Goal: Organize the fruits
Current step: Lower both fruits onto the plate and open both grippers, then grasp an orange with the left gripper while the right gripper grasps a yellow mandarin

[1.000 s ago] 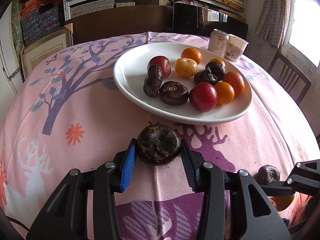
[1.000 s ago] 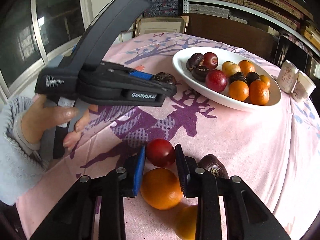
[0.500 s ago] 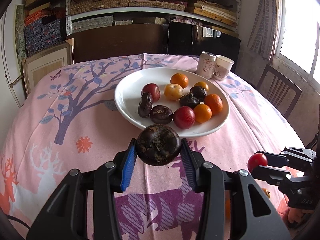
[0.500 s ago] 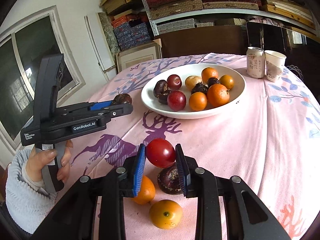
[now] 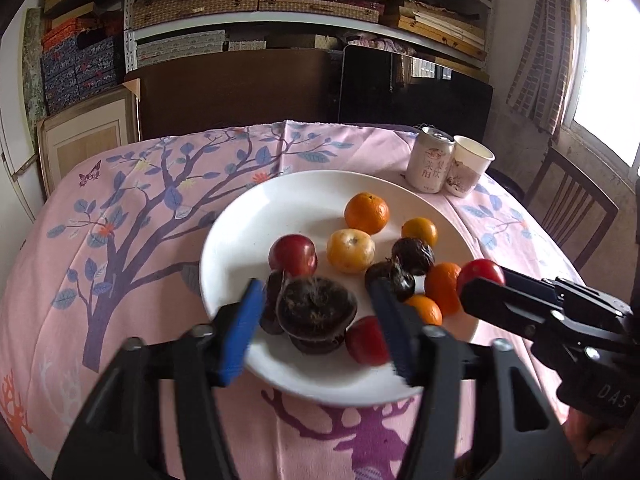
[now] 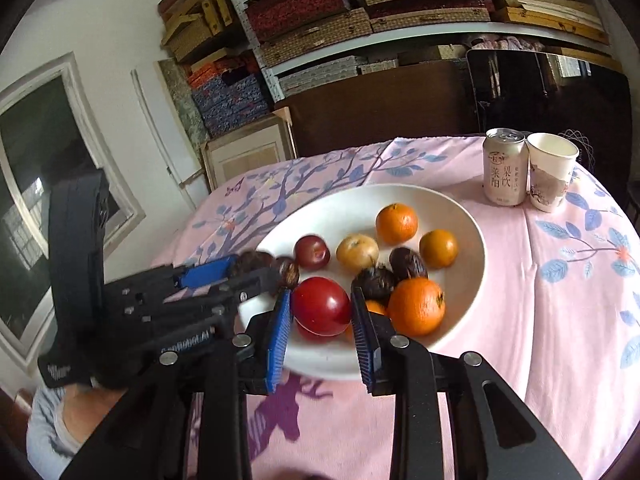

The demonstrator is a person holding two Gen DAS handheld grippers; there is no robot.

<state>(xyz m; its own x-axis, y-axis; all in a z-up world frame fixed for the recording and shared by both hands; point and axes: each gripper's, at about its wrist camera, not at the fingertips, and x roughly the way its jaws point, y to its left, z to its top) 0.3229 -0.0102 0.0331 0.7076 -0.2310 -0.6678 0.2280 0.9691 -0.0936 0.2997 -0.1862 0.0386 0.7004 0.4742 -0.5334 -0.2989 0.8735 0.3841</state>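
Observation:
A white plate on the pink tablecloth holds oranges, red fruits and dark water chestnuts. My left gripper hangs over the plate's near left part. Its jaws are opening wide, and a dark water chestnut sits loose between them on top of other dark ones, clear of both pads. My right gripper reaches over the plate's near right rim. Its jaws are starting to open, with a red fruit still between the pads and touching them.
A drink can and a paper cup stand behind the plate at the right. A wooden chair is beyond the table's right edge. Shelves with boxes fill the back wall. A person's grey sleeve shows at lower left.
Both grippers rose from the tablecloth and came forward over the plate. The left jaws spread and let go of the dark water chestnut. The right gripper carried the red fruit along.

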